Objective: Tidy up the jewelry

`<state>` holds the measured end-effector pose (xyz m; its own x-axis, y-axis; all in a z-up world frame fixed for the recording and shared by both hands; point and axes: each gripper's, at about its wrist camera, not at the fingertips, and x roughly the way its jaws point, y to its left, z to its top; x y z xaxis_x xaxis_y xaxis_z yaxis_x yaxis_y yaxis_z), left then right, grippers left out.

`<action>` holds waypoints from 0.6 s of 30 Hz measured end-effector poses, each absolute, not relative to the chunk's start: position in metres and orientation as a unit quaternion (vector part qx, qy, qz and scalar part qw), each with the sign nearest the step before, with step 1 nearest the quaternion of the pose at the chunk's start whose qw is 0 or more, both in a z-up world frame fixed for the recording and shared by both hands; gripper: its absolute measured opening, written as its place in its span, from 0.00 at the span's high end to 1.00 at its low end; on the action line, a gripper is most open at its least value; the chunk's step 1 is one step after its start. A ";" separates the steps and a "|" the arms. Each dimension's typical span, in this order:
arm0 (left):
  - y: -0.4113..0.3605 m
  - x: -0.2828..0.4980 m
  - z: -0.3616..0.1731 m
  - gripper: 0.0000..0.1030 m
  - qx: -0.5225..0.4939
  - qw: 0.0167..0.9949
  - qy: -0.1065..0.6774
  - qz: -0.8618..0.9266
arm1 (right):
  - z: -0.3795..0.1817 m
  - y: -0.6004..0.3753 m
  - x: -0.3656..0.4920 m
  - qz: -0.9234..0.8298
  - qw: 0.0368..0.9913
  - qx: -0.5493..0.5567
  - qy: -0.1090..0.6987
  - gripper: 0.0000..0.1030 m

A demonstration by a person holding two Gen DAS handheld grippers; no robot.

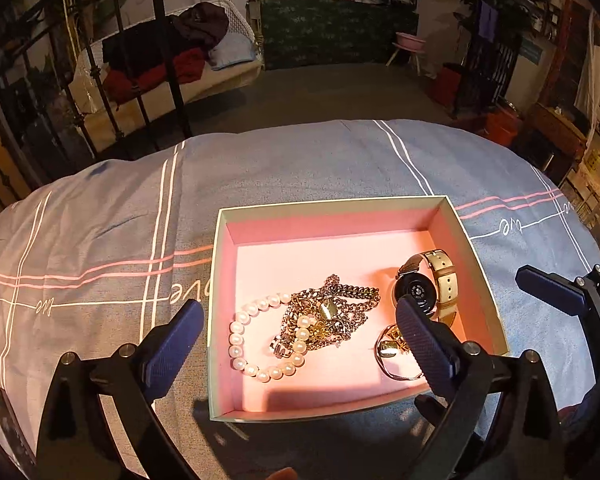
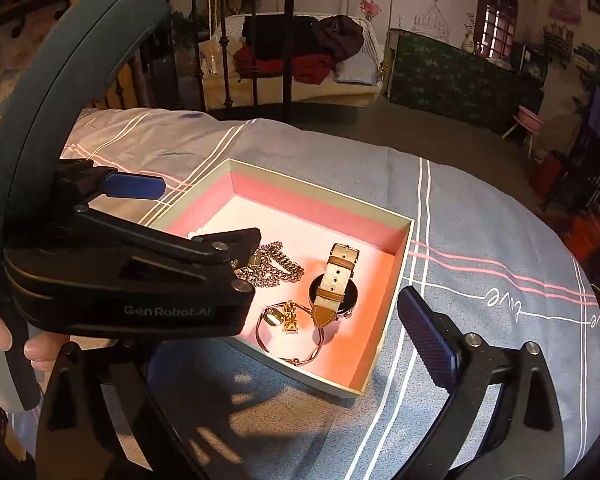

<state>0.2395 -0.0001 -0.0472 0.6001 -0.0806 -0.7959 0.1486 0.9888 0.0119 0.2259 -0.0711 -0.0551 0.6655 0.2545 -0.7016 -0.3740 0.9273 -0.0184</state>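
A pink-lined box point(image 1: 336, 204) point(image 2: 404, 256) sits on the blue striped cloth. In it lie a pearl bracelet point(image 1: 240, 344), a tangle of gold and silver chains point(image 1: 332, 312) point(image 2: 276, 268), a watch with a beige strap point(image 1: 428, 284) point(image 2: 334, 284) and a thin gold bangle with charms point(image 1: 392, 352) point(image 2: 288, 328). My left gripper point(image 1: 300, 344) is open and empty, its fingers spread over the box's near side. My right gripper point(image 2: 380, 340) is open and empty beside the box's right edge; its fingertip point(image 1: 552, 288) shows at the right of the left wrist view.
The cloth point(image 1: 300, 160) covers a round table whose edge curves away behind the box. Beyond stand a black metal frame point(image 1: 168, 60), a daybed with clothes point(image 1: 172, 52) and cluttered shelves point(image 1: 560, 120). The left gripper's body point(image 2: 120, 272) fills the right wrist view's left side.
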 end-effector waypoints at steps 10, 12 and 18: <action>0.007 0.158 -0.004 0.08 0.022 0.926 0.369 -0.074 | -0.028 -0.083 0.148 0.141 0.945 -0.068 0.288 0.06; 0.009 0.132 0.005 0.07 0.012 0.931 0.356 -0.082 | -0.020 -0.086 0.125 0.126 0.954 -0.064 0.264 0.06; 0.008 0.076 0.022 0.06 0.003 0.939 0.331 -0.096 | -0.010 -0.097 0.072 0.112 0.965 -0.036 0.233 0.06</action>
